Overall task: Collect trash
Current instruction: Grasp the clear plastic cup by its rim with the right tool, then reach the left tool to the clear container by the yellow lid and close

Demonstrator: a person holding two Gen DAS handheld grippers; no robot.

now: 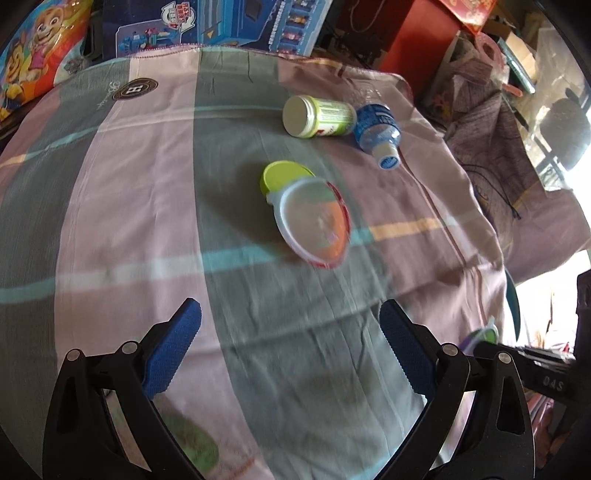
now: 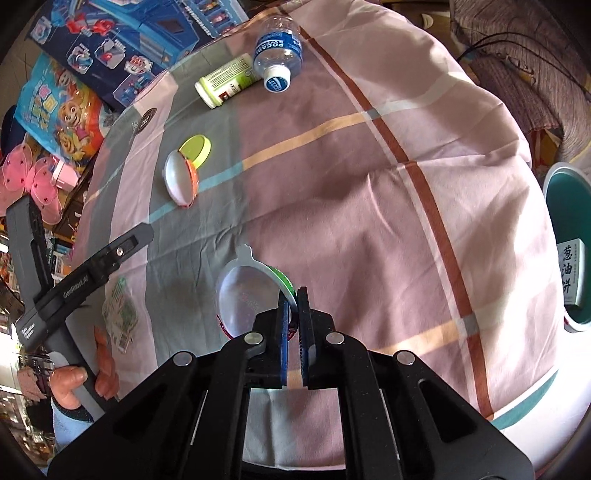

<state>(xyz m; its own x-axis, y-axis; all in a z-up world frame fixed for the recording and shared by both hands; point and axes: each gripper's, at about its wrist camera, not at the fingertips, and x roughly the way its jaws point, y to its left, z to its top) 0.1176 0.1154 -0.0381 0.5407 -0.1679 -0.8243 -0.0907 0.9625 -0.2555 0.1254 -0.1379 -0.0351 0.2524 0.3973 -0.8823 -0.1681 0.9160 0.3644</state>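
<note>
On the striped cloth (image 1: 147,177) lie an orange-rimmed clear-lidded cup (image 1: 314,221) leaning on a lime green lid (image 1: 280,175), a lime-labelled white jar (image 1: 317,116) on its side and a blue-labelled water bottle (image 1: 378,131). My left gripper (image 1: 290,345) is open and empty, hovering short of the cup. My right gripper (image 2: 293,317) is shut on the rim of a green-rimmed clear-lidded cup (image 2: 247,291), held above the cloth. The right wrist view also shows the orange cup (image 2: 181,177), the jar (image 2: 225,81) and the bottle (image 2: 279,51).
A teal bin (image 2: 565,195) with a white box (image 2: 572,273) inside stands off the table's right edge. Toy boxes (image 1: 229,26) and a cartoon bag (image 1: 33,55) crowd the far edge. A flat wrapper (image 2: 120,314) lies on the cloth at left.
</note>
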